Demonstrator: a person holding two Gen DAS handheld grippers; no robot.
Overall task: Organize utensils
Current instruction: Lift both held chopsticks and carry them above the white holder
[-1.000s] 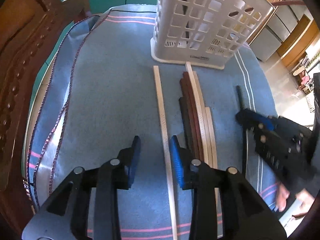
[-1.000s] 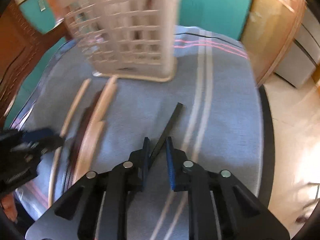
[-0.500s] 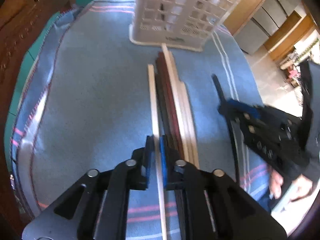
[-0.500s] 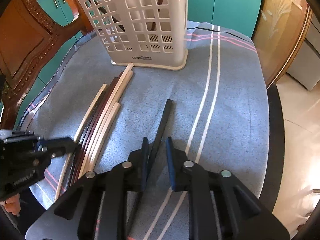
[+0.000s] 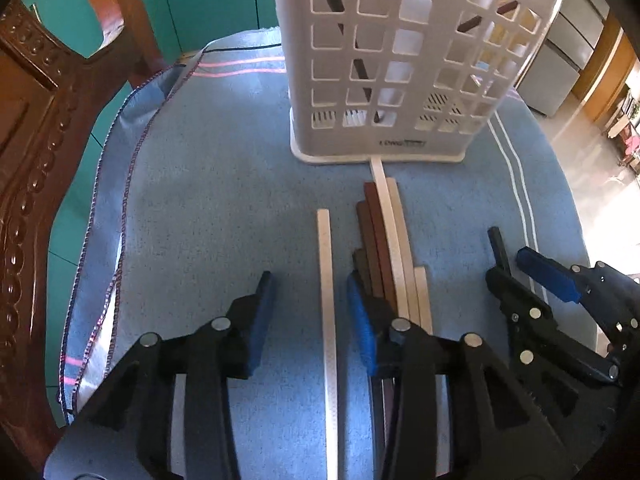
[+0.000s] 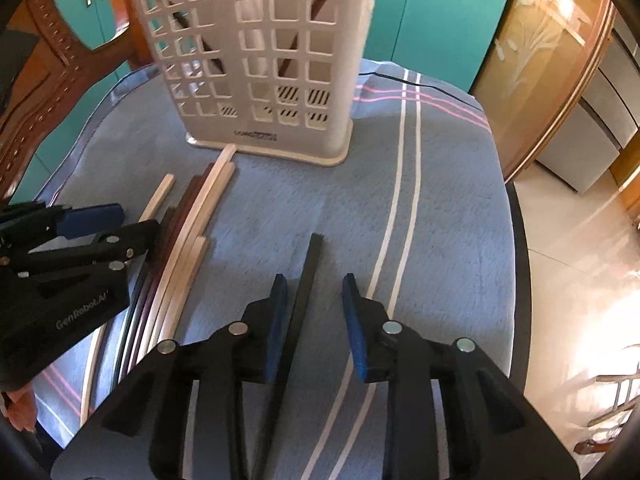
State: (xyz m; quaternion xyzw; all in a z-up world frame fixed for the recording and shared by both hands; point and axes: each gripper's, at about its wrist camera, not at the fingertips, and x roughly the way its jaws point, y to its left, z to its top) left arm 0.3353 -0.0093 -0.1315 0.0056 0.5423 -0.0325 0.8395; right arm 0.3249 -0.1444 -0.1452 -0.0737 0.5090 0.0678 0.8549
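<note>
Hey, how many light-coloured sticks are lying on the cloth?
4: one light stick alone between the left tongs; three light sticks in the bundle, right of the brown sticks. Others may hide underneath.

The near end of the pale chopstick (image 5: 327,320) is cut off by the lower edge of the left wrist view. The bundle of chopsticks (image 5: 390,248) is hidden at its near end behind the left gripper (image 5: 310,320). The black chopstick (image 6: 300,304) is covered lower down by the right gripper (image 6: 316,320). Dark sticks inside the white basket (image 5: 400,60) are glimpsed only through the holes. The basket's top is cropped in both views.
</note>
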